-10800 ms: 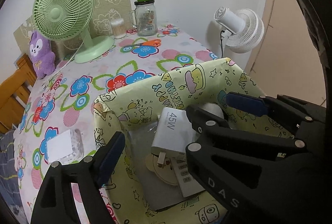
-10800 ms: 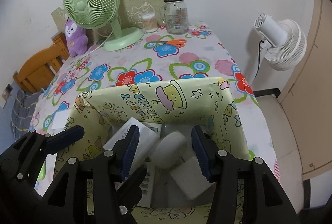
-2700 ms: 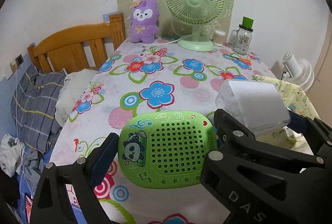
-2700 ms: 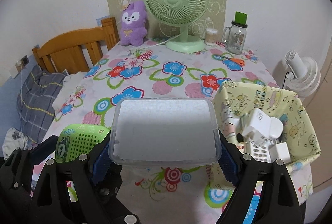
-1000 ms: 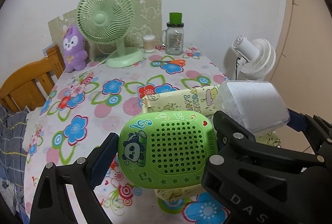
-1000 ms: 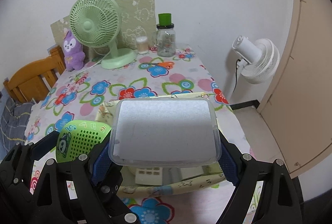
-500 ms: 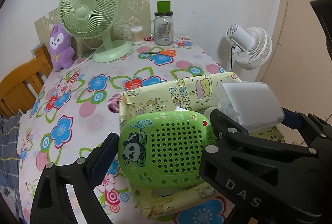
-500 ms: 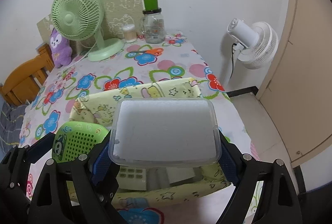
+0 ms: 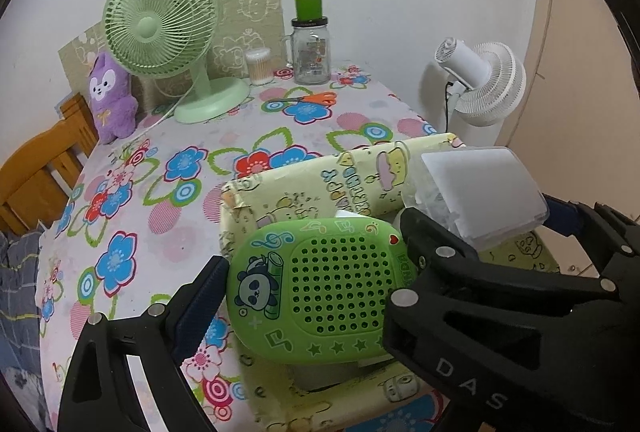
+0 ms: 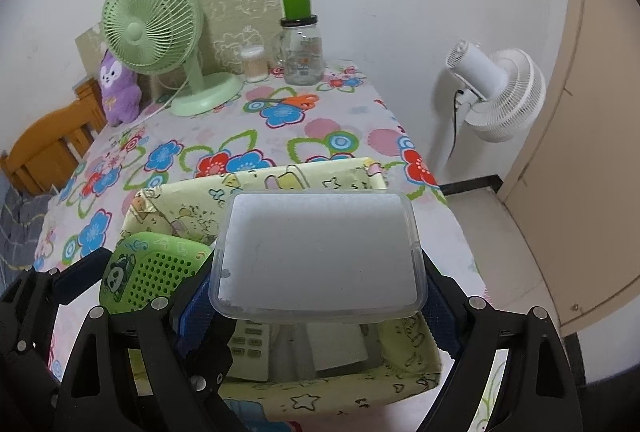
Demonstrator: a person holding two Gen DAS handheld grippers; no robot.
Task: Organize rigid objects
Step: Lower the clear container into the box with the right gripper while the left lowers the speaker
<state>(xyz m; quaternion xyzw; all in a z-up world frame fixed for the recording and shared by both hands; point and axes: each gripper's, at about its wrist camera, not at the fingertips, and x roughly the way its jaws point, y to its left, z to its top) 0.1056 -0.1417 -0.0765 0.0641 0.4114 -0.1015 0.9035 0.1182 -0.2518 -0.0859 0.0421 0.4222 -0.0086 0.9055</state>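
Partly hidden beneath clear box (image 10: 318, 256): yellow bin (image 10: 184, 203) contents.

A green panda speaker (image 9: 320, 288) hangs above the yellow cartoon-print box (image 9: 304, 187). Beside it, over that box, a clear lidded container (image 10: 318, 256) is held level

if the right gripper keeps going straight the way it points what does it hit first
Most likely the inside of the yellow box: the right gripper, shut on the clear plastic box, points down over it. The white items lying inside would probably meet it first, though depth is hard to judge.
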